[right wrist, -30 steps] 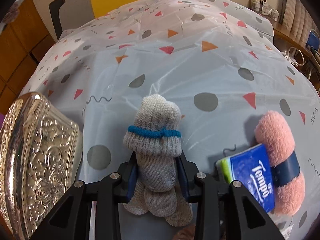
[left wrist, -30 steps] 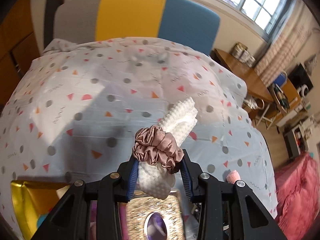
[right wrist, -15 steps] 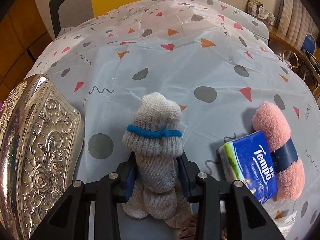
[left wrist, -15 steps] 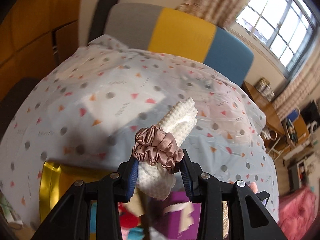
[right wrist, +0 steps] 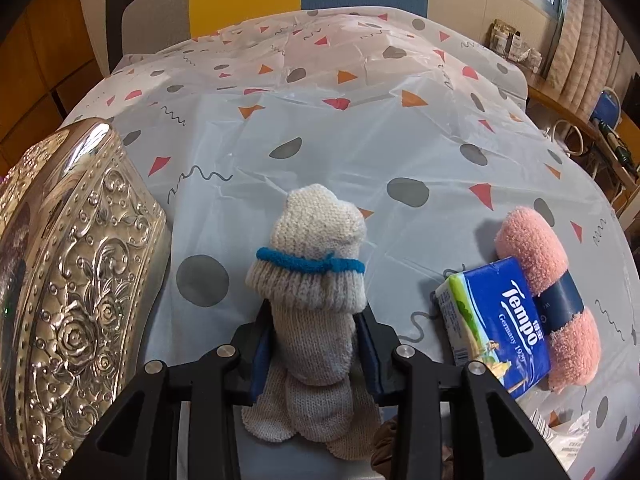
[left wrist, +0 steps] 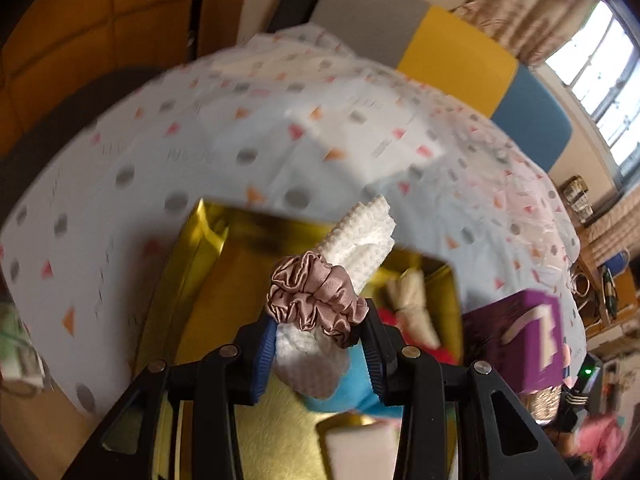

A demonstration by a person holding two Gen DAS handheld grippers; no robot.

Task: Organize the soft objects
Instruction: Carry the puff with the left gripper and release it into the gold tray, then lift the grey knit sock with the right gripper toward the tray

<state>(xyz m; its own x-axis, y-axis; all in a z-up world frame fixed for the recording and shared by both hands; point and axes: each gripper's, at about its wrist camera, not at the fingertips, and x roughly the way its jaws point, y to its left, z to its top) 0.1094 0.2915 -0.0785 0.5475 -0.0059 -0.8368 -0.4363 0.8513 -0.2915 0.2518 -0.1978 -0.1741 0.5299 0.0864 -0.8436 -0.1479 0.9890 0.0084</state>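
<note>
A: Left wrist view is motion-blurred. I can't resolve the red item (left wrist: 404, 322) or blue item (left wrist: 360, 388) in the gold box (left wrist: 208, 248), lower centre. The purple box (left wrist: 524, 344) at right is smeared, print unreadable.

B: On the right wrist view, the embossed silver tin (right wrist: 76, 280) runs off the left edge. A brown thing (right wrist: 394, 450) at bottom centre sits mostly behind the gripper body; can't identify it.

Satin scrunchie (left wrist: 316, 300) glossy – knit socks (right wrist: 312, 280) matt, embossed metal lid (right wrist: 72, 280).
</note>
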